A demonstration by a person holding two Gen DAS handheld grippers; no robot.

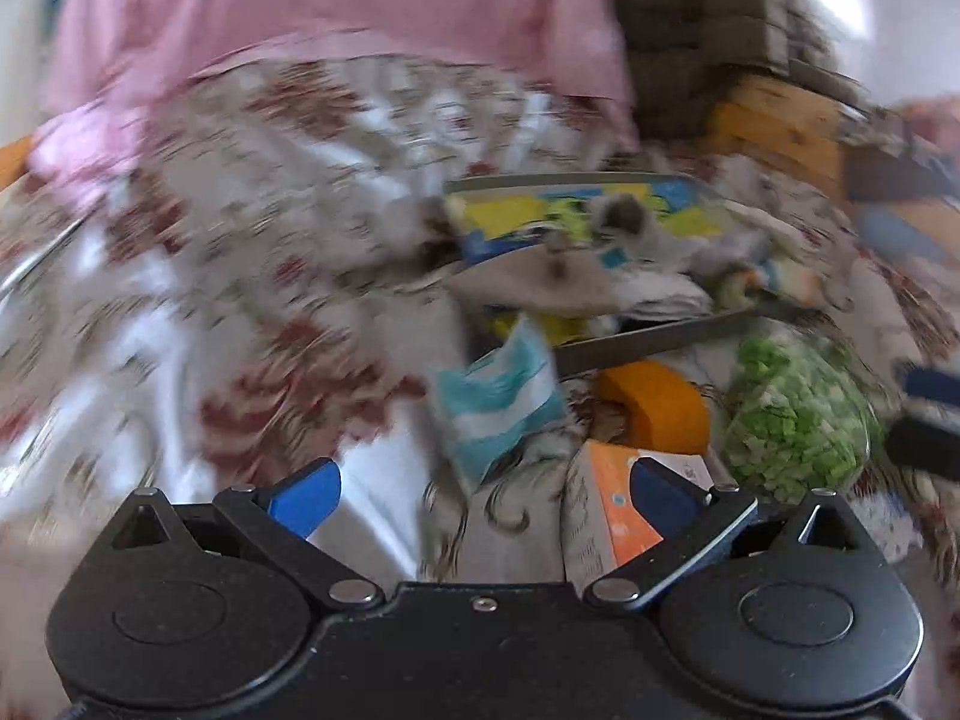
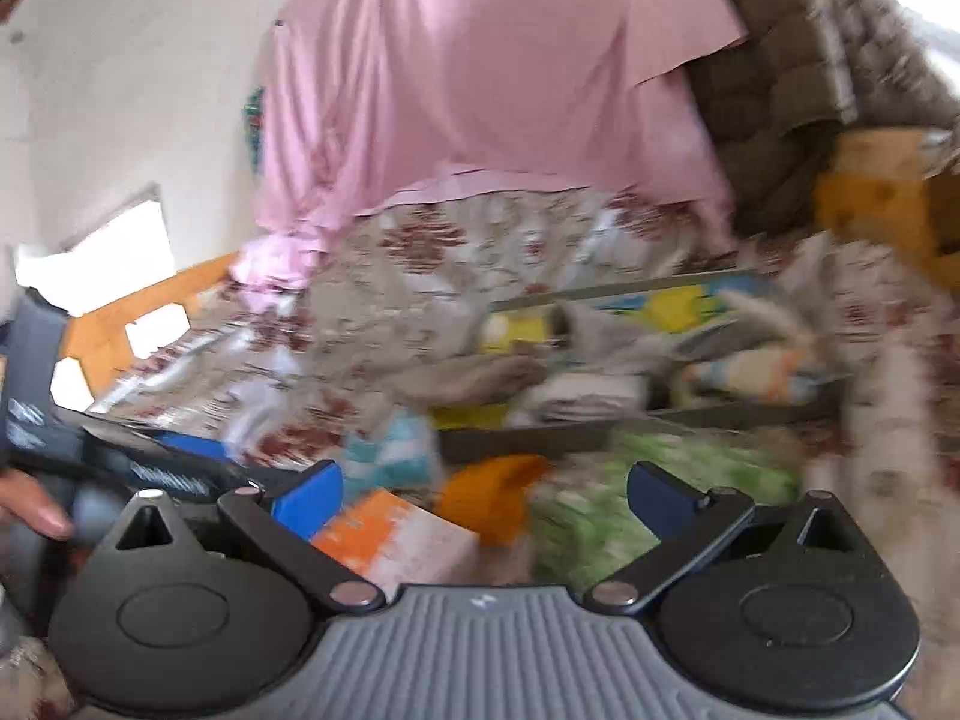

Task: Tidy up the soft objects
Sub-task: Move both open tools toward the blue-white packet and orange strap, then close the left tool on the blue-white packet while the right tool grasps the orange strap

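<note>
Both views are motion-blurred. On a floral bedspread lie a teal-and-white packet, an orange foam piece, a clear bag of green bits and an orange-and-white box. Behind them a shallow box with a colourful lining holds folded cloths and grey plush items. My left gripper is open and empty, hovering just short of the packet. My right gripper is also open and empty, above the orange-and-white box, the orange foam piece and the green bag.
A pink sheet hangs behind the bed. A grey-brown quilted blanket and wooden furniture stand at the right. The left gripper's body and a hand show at the left edge of the right wrist view.
</note>
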